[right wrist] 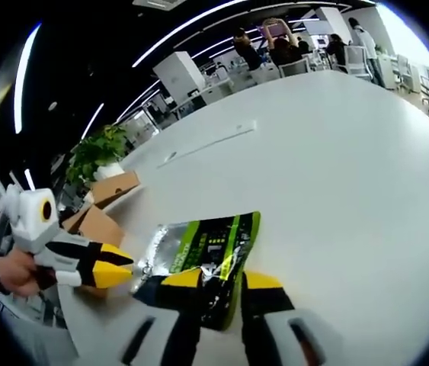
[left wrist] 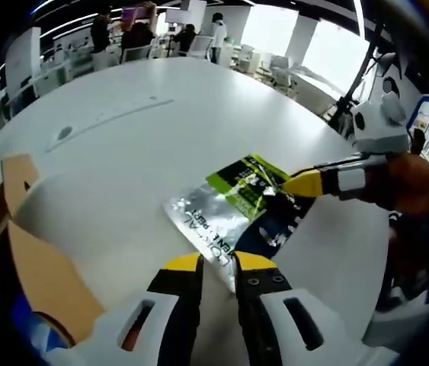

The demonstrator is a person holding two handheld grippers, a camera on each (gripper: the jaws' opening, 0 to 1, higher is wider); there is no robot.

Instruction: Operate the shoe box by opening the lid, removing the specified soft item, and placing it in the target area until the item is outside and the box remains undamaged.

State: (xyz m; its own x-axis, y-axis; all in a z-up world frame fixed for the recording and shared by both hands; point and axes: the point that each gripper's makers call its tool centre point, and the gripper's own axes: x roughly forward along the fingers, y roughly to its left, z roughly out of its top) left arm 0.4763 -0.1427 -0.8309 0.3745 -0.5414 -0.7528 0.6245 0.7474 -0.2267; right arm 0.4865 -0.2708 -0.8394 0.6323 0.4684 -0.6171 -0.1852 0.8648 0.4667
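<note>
Pouch (left wrist: 237, 206) of silver foil with green and dark print, lying flat on white table (left wrist: 145, 145), outside shoe box (left wrist: 39, 267) and just ahead of both grippers. Judged light, limp and crinkly, slick on the foil face; likely to buckle or slide if pushed, so best pinched at a sealed edge or corner rather than across the middle.

Right gripper (right wrist: 222, 280) straddling the pouch's near dark edge, yellow tips narrowly apart with the film between them; looks pinched onto the pouch (right wrist: 203, 259), though firmness of the hold cannot be told. Seen too in left gripper view, reaching in from the right with yellow tip (left wrist: 303, 184) at the pouch's far corner.

Left gripper (left wrist: 218, 264) hanging just short of the silver edge, jaws a narrow gap apart, holding nothing; in right gripper view (right wrist: 111, 267) beside the pouch, touching or not unclear.

Shoe box brown cardboard, at left of left gripper view, flap raised; inside hidden, contents not to be told. Same box (right wrist: 104, 206) near table edge in right gripper view.
</note>
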